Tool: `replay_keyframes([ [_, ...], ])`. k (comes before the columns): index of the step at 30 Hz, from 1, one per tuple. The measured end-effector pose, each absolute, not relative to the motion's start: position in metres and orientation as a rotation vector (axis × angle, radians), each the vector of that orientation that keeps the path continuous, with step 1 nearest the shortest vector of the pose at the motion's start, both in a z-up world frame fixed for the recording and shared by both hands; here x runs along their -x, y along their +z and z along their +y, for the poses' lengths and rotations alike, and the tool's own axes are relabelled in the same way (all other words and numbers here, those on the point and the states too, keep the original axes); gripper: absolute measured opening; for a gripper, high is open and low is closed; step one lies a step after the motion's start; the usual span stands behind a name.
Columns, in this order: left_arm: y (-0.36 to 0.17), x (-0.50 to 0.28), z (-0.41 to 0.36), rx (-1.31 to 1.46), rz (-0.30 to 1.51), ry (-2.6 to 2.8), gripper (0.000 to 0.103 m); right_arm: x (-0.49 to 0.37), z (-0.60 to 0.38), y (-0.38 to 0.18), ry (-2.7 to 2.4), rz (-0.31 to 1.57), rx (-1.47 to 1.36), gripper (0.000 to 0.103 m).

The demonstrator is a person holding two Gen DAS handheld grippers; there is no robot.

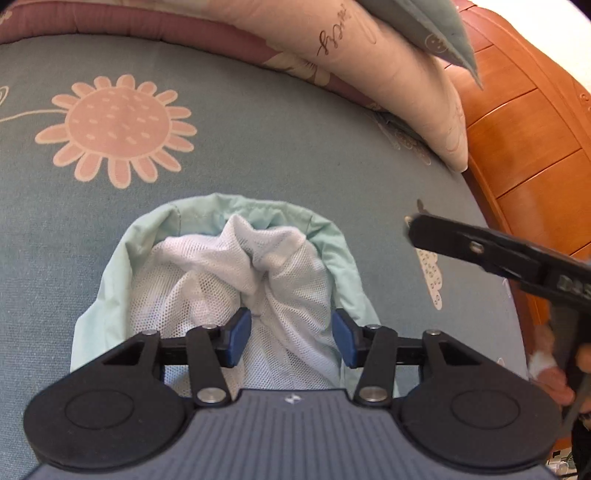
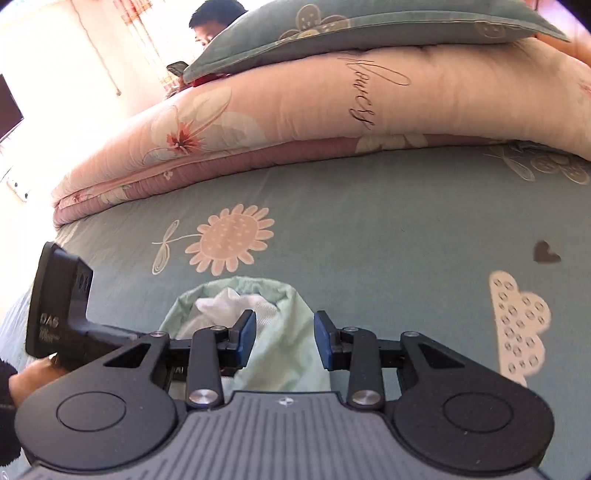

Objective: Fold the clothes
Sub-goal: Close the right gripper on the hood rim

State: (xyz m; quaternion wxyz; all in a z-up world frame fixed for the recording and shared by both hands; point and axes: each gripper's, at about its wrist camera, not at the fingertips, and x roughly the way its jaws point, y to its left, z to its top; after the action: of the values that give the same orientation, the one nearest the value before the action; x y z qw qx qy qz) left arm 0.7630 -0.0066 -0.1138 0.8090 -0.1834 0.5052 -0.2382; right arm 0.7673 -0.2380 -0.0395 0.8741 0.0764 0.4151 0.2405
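A mint-green garment point(image 1: 334, 240) with a white mesh lining point(image 1: 207, 266) lies bunched on the blue-grey flowered bed sheet point(image 1: 258, 140). My left gripper point(image 1: 291, 338) hovers open just over the mesh, its blue pads on either side of a raised mesh fold and gripping nothing. In the right wrist view the same garment point(image 2: 277, 332) lies under my right gripper point(image 2: 284, 339), which is open too, with green cloth showing between its pads. The right tool's black body point(image 1: 498, 254) comes in from the right; the left tool point(image 2: 59, 314) shows at the left.
A folded pink quilt point(image 2: 295, 114) with a grey-green pillow point(image 2: 369, 26) on top lies along the far side of the bed. An orange wooden headboard point(image 1: 517, 122) stands at the right. A person point(image 2: 212, 22) with a phone sits behind the quilt.
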Motion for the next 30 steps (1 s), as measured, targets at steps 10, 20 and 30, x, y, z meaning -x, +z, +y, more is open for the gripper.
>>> replay_keyframes([
  [10,-0.105,-0.765,0.008,0.381,1.029,-0.524,0.064,-0.812,-0.177,-0.056,0.579,0.926,0.138,0.024],
  [20,-0.108,-0.787,-0.009,0.438,0.92,-0.548,0.078,-0.805,-0.167,-0.006,0.738,0.874,0.143,0.015],
  [30,-0.089,-0.75,-0.006,0.372,0.934,-0.572,0.079,-0.793,-0.184,-0.005,0.706,0.845,0.023,0.019],
])
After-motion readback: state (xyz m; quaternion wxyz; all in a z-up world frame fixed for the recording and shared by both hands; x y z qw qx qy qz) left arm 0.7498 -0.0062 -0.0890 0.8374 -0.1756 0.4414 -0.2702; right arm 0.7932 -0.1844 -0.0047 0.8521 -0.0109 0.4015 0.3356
